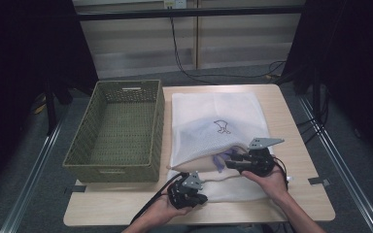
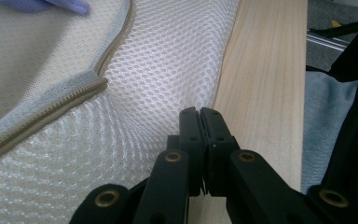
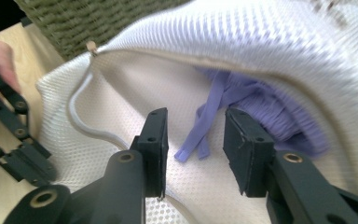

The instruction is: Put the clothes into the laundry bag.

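High view: a white mesh laundry bag (image 1: 213,131) lies on the right half of the wooden table (image 1: 296,145), and a green woven basket (image 1: 116,131) stands just beside it on the left
Bag mouth: the zipper opening faces the near side and is lifted up, so the inside of the bag is seen
Purple garment: the purple garment (image 1: 223,158) sits inside the bag, at the mouth, and its strap (image 3: 200,135) hangs out on the lower layer of mesh
Left gripper: the left gripper (image 1: 194,196) is at the near edge of the bag; its jaws are pressed together, and in the left gripper view they pinch the edge of the mesh (image 2: 158,93) beside the zipper (image 2: 51,105)
Right gripper: the right gripper (image 1: 230,164) points to the left into the bag mouth; its jaws are spread, and the strap lies between them without touching the pads (image 3: 156,140)
Hands: one hand holds each gripper from the near side
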`<action>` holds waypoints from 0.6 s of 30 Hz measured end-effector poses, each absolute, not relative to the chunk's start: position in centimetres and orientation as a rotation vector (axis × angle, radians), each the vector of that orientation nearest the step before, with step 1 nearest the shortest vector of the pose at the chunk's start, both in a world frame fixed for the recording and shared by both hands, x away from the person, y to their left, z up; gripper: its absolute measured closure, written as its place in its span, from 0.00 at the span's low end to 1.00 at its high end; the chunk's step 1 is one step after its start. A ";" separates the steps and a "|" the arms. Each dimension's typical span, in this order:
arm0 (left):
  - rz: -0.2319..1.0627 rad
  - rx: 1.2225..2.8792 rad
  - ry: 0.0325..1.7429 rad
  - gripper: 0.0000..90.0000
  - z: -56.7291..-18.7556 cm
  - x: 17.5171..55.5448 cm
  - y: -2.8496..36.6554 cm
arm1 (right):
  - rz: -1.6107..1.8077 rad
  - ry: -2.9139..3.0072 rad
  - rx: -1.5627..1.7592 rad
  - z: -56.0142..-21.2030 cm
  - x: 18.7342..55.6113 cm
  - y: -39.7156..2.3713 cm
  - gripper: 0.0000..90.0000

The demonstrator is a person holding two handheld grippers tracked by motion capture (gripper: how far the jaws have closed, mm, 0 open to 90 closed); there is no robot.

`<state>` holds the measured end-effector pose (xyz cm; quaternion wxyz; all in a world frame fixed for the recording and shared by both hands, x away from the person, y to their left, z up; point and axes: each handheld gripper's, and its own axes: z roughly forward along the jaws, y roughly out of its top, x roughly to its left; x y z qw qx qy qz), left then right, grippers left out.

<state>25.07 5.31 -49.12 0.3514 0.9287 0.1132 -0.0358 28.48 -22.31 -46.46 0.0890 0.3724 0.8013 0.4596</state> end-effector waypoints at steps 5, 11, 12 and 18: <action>-0.093 2.382 0.295 0.98 -49.3 25.1 5.3 | 1.427 2.321 1.070 -44.2 28.6 -23.2 0.68; -0.106 2.385 0.296 0.98 -49.3 25.2 5.3 | 1.474 2.272 1.019 -42.4 30.4 -22.9 0.64; -0.105 2.384 0.296 0.98 -49.3 25.2 5.3 | 1.465 2.282 1.012 -42.5 30.7 -22.6 0.63; -0.105 2.374 0.300 0.98 -49.3 25.1 5.3 | 1.404 2.367 1.000 -44.2 33.0 -21.4 0.57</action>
